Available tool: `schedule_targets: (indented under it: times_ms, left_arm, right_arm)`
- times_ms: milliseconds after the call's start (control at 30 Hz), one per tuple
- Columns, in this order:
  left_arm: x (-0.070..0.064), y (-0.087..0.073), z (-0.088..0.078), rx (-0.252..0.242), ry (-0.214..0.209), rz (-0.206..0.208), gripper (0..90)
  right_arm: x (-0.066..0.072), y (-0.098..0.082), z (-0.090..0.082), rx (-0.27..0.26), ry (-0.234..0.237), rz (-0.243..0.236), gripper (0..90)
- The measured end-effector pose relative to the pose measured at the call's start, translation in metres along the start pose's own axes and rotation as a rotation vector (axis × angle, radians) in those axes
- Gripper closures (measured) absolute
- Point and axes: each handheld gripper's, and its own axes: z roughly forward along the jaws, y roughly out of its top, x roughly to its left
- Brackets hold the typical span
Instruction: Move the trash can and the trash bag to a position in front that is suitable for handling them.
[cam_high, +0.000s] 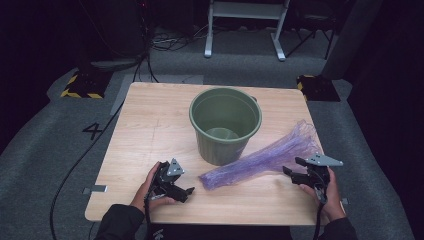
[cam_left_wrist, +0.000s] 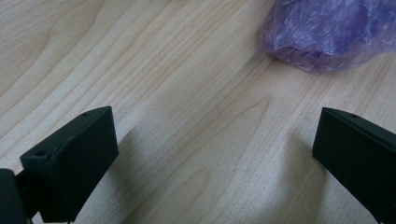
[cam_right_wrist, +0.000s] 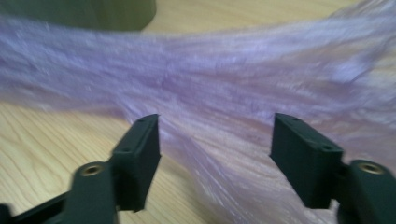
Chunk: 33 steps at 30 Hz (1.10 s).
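The purple bag (cam_high: 265, 160) lies flat on the table (cam_high: 150, 130), just beside the green bucket (cam_high: 225, 122), which looks empty. Nothing seems started. The left gripper (cam_high: 186, 191) and right gripper (cam_high: 292, 166) are both spread wide, holding nothing.

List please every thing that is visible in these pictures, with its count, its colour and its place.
table: one, light wood, centre of the high view
bucket: one, green, upright at the middle of the table
plastic bag: one, purple, translucent, lying stretched to the right of the bucket
floor: grey carpet, around the table
cables: black, on the floor at left
left gripper: black, open, near the bag's bunched end
right gripper: black, open, at the bag's wide end
hands: two, holding the grippers
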Motion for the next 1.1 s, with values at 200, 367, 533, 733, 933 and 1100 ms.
schedule_targets:
  times_ms: [200, 367, 533, 733, 933, 1100]
  left_arm:
    - [0.0, 0.001, 0.001, -0.001, 0.006, -0.001, 0.0]
    - [0.0, 0.001, 0.001, 0.0, 0.008, -0.004, 0.0]
    - [-0.001, 0.004, 0.004, -0.002, 0.009, -0.004, 0.0]
    - [-0.002, 0.01, 0.009, 0.002, 0.003, -0.002, 0.0]
    - [-0.003, 0.017, 0.015, 0.002, -0.004, 0.004, 0.0]
    - [-0.003, 0.021, 0.02, -0.001, -0.013, 0.013, 0.0]
  right_arm:
    - [0.016, 0.011, -0.003, -0.045, 0.076, -0.018, 24.7]
    - [0.034, 0.023, 0.005, -0.045, 0.11, -0.055, 21.5]
    - [0.056, 0.032, 0.025, -0.023, 0.174, -0.092, 17.7]
    - [0.068, 0.038, 0.051, 0.028, 0.228, -0.169, 21.7]
    - [0.063, 0.037, 0.072, 0.058, 0.227, -0.164, 22.6]
    - [0.059, 0.034, 0.085, 0.109, 0.223, -0.152, 28.8]
